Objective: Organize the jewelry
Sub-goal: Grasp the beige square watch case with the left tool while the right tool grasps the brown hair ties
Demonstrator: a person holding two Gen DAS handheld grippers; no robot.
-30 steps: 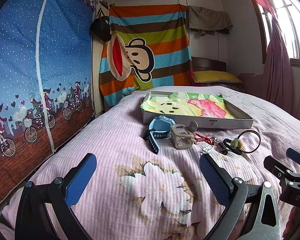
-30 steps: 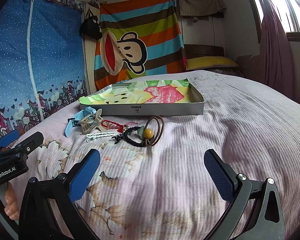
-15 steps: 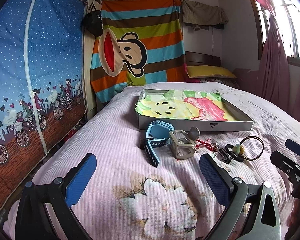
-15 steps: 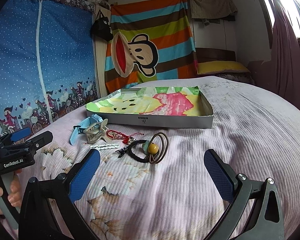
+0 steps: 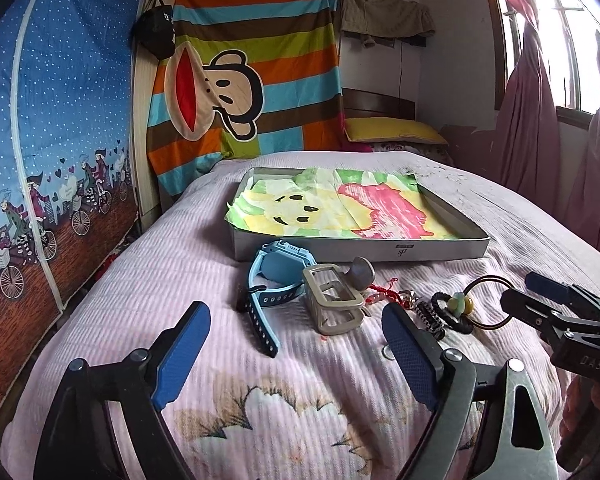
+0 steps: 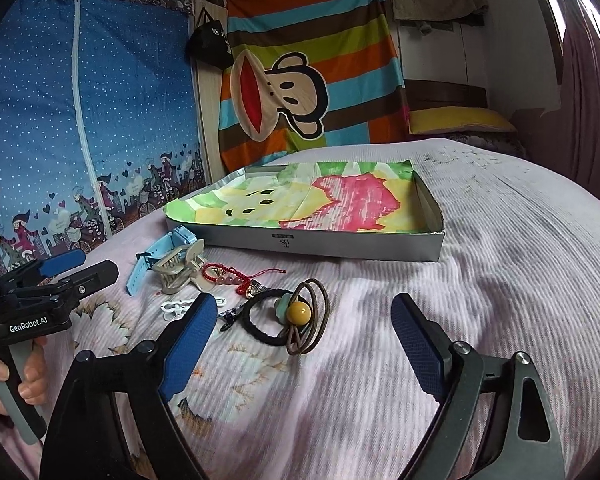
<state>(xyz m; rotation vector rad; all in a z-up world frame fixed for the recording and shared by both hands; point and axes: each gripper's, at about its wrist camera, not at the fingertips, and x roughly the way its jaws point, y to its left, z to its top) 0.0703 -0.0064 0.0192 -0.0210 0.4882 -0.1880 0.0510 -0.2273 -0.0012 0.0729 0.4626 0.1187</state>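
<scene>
Your bed (image 5: pixel 340 360) had a pale pink ribbed cover. A striped monkey blanket (image 5: pixel 244 92) hung upper center, the blue dotted wardrobe cover (image 5: pixel 56 128) filled the left, and daylight came through the window (image 5: pixel 548 40) and pink curtains (image 5: pixel 528 112) upper right.

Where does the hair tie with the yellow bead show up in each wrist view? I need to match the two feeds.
Left wrist: the black hair tie with the yellow bead lies right of centre on the pink bedspread, beside the right gripper.
Right wrist: it lies just left of centre, ahead of the open fingers.
Shared landmark: the grey shallow box with the colourful paper lining, behind the tie.
</scene>
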